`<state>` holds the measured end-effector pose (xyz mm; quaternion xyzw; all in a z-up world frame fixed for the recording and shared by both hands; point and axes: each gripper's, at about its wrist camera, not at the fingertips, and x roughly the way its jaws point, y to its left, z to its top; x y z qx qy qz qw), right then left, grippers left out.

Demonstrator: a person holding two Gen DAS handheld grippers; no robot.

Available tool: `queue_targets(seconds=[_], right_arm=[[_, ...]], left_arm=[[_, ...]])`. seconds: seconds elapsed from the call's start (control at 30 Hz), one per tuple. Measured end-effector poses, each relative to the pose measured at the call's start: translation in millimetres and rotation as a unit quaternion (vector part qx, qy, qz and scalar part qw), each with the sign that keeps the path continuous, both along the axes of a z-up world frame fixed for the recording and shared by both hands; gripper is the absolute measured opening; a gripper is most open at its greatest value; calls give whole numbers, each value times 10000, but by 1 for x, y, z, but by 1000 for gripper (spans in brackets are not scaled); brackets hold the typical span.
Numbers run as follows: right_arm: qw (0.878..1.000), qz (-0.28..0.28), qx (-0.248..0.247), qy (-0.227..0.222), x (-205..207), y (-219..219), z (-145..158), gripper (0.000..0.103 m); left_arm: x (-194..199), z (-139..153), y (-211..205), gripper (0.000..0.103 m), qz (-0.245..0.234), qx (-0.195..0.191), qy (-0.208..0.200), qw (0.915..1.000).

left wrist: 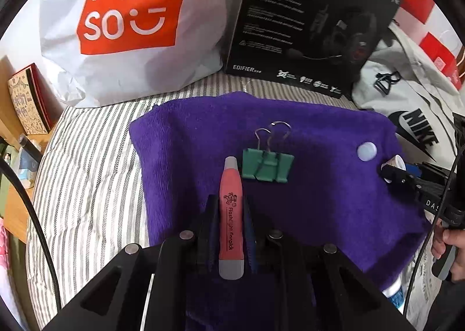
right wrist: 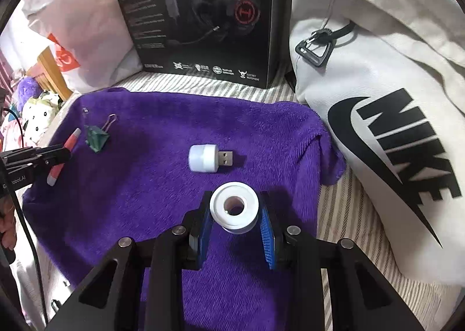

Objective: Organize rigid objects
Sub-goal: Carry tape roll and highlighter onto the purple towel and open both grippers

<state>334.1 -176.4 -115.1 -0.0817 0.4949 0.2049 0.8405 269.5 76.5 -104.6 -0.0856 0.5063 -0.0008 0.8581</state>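
Both claws loaded over the purple towel [right wrist: 139, 185], which lies on a striped bed.

Left claw [left wrist: 231, 214] pinches a pink ear-pick flashlight [left wrist: 231, 214] at mid-body. Its long axis runs straight out along the fingers, grey tip leading. Just ahead and slightly right of that tip lies a green binder clip [left wrist: 267, 166], wire handles pointing away from me. I can't tell whether the flashlight is lifted or resting on the towel.

Right claw [right wrist: 234, 214] grips a white tape roll [right wrist: 234, 207] by its rim, hole facing up toward the camera. Ahead of it, near but apart, a small white USB light [right wrist: 209, 159] lies on its side, plug pointing right.

My read: the next move is setting these down in a group. The left claw is the nearer one to the clip; the right to the USB light.

Room: open towel left of the flashlight and between the two claws. A black headset box [right wrist: 197, 11] walls off the far edge, a shopping bag [left wrist: 130, 25] the far left, a grey sports bag [right wrist: 377, 98] the right. Keep placements off the towel's edges.
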Motion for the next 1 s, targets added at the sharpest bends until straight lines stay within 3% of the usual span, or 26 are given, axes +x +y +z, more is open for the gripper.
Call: queue_targets(seconds=[0.37, 0.5, 0.73, 0.87, 1.0], right_arm=[[10000, 47, -11, -23, 9, 3, -8, 30], [9999, 155, -1, 17, 2, 1, -6, 38], [9997, 124, -46, 194, -21, -4, 0, 43], [9995, -59, 87, 309, -41, -20, 9, 43], [9997, -162, 88, 152, -73, -35, 25, 48]], left_arm=[[13, -12, -2, 17, -32, 143, 67, 9999], [12, -14, -5, 18, -2, 169, 88, 9998], [-1, -12, -17, 40, -124, 203, 169, 9996], [-18, -6, -22, 41, -38, 178, 215, 9996], [-52, 18, -34, 41, -125, 114, -30, 9999]])
